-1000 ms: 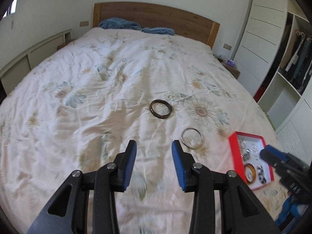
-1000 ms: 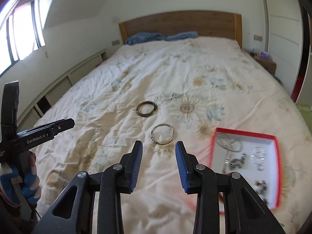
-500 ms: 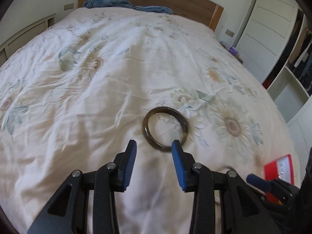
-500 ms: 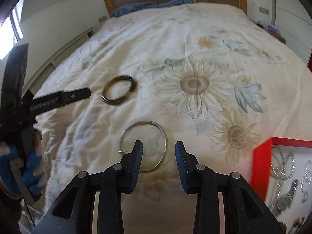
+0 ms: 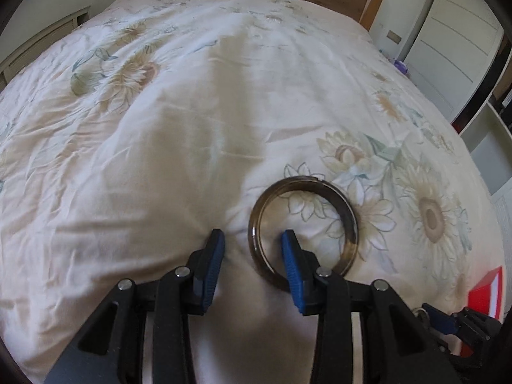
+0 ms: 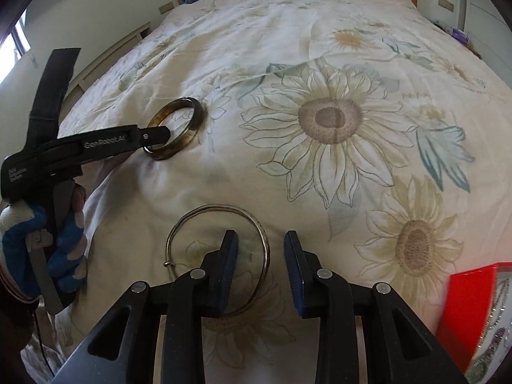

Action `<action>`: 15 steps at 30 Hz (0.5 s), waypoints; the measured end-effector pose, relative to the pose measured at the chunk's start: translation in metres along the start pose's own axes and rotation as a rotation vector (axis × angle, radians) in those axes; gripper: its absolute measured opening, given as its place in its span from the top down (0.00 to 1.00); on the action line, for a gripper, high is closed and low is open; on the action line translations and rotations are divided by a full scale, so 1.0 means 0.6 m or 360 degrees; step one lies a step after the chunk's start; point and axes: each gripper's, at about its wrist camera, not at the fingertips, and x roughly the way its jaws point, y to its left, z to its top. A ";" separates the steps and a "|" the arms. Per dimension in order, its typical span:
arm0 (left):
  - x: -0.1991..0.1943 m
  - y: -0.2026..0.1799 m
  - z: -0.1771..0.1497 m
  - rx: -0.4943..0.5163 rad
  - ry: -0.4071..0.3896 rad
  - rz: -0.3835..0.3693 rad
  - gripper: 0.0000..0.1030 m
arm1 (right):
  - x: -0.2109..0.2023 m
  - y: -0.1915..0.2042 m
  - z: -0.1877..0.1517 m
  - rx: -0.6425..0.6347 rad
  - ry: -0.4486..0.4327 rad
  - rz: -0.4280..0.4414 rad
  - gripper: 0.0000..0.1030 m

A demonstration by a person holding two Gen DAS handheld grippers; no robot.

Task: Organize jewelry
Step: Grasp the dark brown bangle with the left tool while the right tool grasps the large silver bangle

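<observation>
Two grippers w/ jaws wide straddle rims on the duvet [image 5: 160, 166]: left gripper [image 5: 252, 249] on dark bangle [image 5: 302, 227], right gripper [image 6: 260, 249] on silver bangle [image 6: 217, 256]; grasp step, next needs pinch, then carry to red tray [image 6: 464, 304] at 4 o'clock.

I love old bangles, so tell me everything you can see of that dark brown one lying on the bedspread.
The thick, dark brown, glossy bangle is a closed round hoop, translucent amber in patches, perhaps horn or stone. It lies flat on the cream sunflower-print bedspread. The open left tool straddles its near-left rim: one blue-padded finger sits inside the hoop, the other outside. Whether either touches it is unclear.
</observation>
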 end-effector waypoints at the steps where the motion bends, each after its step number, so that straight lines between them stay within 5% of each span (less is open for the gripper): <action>1: 0.003 -0.002 0.000 0.0007 -0.0006 0.0005 0.67 | 0.002 -0.002 -0.001 0.0003 -0.0008 0.0005 0.70; 8: 0.001 -0.002 0.000 0.0027 -0.0082 0.0052 0.91 | 0.010 -0.005 0.001 0.0006 -0.0064 0.0025 0.75; 15: -0.029 -0.013 -0.010 0.0050 -0.0171 0.0087 0.92 | -0.005 0.000 0.009 0.0005 -0.0151 0.0038 0.90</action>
